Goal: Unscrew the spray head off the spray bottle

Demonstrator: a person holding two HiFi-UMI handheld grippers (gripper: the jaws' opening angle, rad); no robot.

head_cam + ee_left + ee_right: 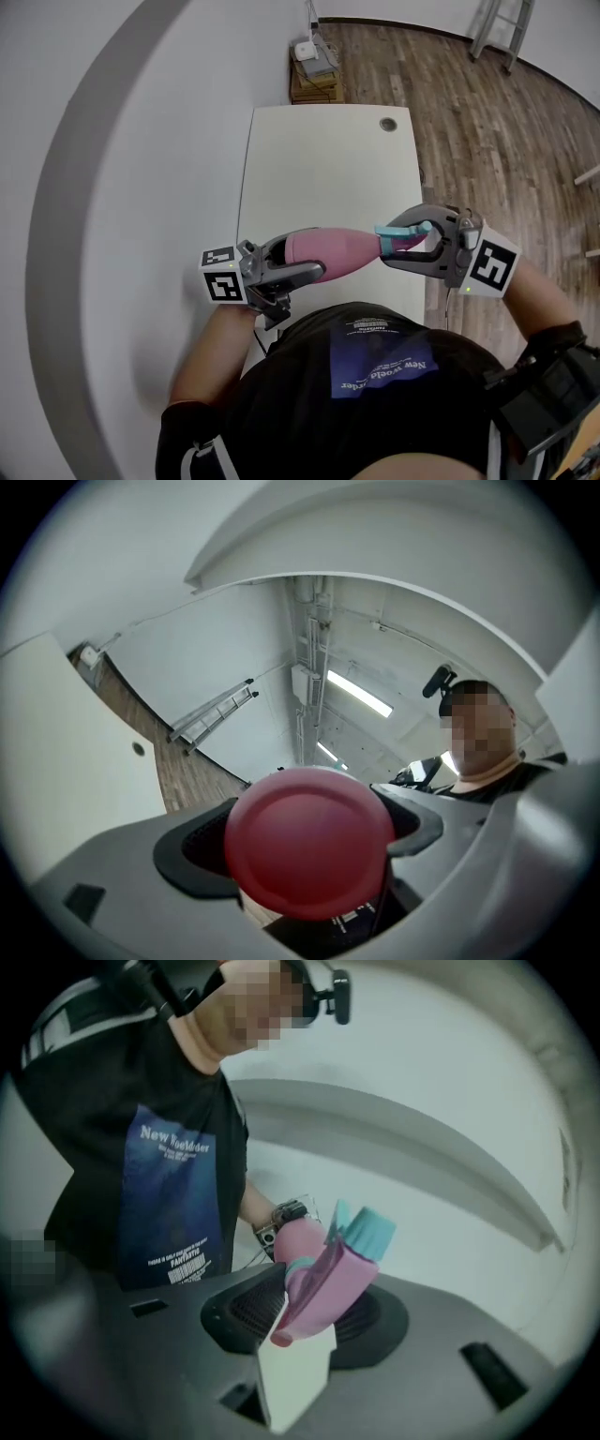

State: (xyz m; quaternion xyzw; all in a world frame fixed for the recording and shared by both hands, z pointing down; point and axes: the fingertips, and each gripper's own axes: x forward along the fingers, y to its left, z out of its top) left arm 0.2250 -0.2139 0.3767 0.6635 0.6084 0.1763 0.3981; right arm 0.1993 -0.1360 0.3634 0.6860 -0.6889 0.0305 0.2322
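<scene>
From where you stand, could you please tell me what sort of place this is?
Probably a bare indoor studio or workroom: a plain white table beside a curved white wall, wood plank floor, and a ladder at the far side.

A long white worktop with a round cable hole near its far corner stands against a plain white wall, and a brown wood-plank floor spreads out on its other side. Past the worktop's far end sits a low wooden crate with a small white box on top, and a metal ladder stands further off on the planks. Overhead, a long strip light glows on a pale ceiling.
</scene>
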